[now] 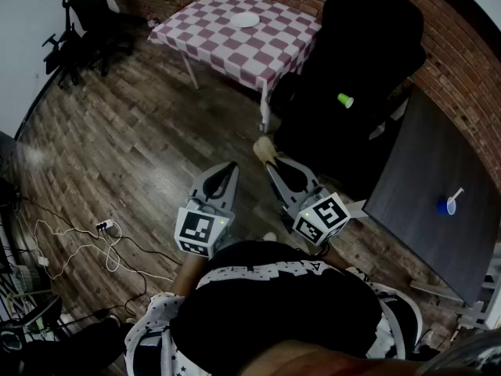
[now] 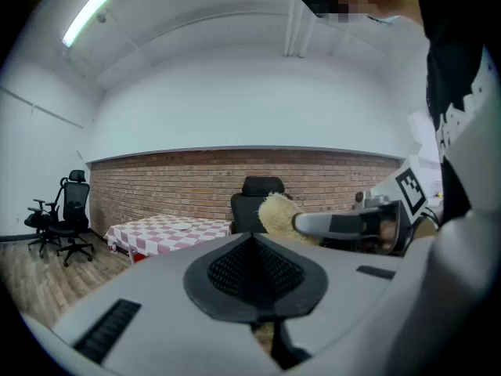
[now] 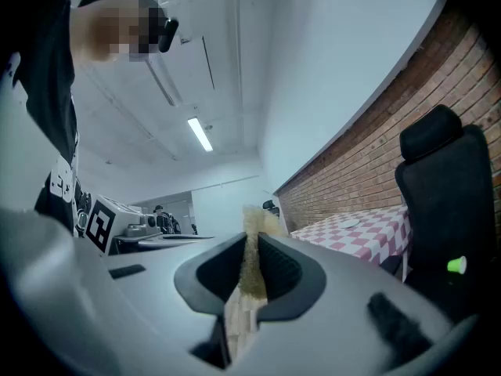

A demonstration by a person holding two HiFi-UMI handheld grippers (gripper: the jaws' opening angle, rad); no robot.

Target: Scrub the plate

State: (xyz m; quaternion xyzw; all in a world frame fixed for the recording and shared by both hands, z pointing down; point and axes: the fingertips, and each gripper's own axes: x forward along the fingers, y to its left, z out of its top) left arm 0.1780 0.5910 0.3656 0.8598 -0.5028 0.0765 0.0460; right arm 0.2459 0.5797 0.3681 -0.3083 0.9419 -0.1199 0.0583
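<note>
Head view shows the plate lying flat on the checkered table, near that table's far edge. Both tools are well short of the table, held over the wooden floor close to the person's body and pointing toward it.

The right gripper has its jaws clamped on a beige sponge, which sticks out past the tips on the side facing the table. The right gripper view shows the same: the right gripper has the sponge pinched tight between its dark pads, fuzzy edge poking up above them, with the table and plate beyond and to the right.

The left gripper is just beside the right one and farther from the table's near corner. In the left gripper view the left gripper has its jaws pressed together with nothing between them. Past them are the table, the plate and the right gripper with its sponge.

A black chair stands just beside the table.
</note>
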